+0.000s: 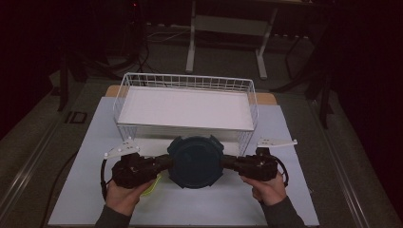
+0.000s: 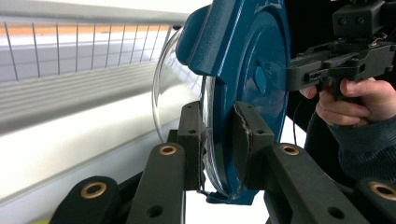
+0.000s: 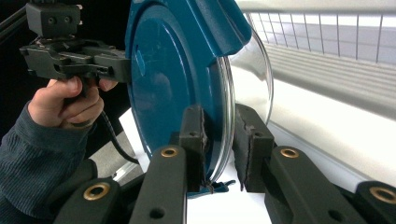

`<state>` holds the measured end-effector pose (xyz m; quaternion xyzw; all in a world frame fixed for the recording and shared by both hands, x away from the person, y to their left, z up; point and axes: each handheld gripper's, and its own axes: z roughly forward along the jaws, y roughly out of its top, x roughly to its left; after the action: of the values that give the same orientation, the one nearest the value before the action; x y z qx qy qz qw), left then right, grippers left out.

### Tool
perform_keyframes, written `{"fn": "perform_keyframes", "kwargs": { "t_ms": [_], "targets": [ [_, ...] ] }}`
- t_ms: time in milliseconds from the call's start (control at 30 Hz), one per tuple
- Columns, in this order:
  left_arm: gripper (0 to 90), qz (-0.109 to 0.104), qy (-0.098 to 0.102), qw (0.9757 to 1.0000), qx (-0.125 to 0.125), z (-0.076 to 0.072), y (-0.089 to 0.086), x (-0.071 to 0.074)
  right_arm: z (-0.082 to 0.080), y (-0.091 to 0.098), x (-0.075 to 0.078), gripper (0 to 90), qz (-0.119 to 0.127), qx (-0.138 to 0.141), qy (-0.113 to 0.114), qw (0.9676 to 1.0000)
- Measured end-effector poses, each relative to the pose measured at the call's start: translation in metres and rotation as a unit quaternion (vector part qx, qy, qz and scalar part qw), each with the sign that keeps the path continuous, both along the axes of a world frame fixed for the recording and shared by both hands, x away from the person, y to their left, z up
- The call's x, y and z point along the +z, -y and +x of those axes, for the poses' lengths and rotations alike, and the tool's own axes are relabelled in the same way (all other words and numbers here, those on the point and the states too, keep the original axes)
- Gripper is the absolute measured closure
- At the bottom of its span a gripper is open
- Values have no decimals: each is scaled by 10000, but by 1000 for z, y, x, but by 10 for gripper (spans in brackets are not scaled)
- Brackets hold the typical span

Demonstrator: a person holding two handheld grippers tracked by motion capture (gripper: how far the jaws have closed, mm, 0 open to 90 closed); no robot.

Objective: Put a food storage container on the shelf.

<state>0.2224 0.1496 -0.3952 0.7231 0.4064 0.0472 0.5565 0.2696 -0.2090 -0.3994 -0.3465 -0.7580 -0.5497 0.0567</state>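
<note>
Both grippers — left (image 1: 164, 164), right (image 1: 228, 163) — clamping teal lid (image 1: 196, 161), its underside hidden

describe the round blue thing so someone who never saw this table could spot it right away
Start at the white wire basket at the back of the pale table mat. Just in front of its near wall, a round container with a dark teal lid is gripped at its edges by the left gripper and the right gripper. It is the one dark disc here, with a clear bowl under a notched rim.
</note>
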Motion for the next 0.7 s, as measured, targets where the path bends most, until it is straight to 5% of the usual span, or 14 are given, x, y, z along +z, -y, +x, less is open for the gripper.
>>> {"fn": "perform_keyframes", "kwargs": {
  "t_ms": [700],
  "targets": [
    [755,-109,175,9997,92,6,-12,47,8,-10,49,747,119,6,197,9997]
  ]
}}
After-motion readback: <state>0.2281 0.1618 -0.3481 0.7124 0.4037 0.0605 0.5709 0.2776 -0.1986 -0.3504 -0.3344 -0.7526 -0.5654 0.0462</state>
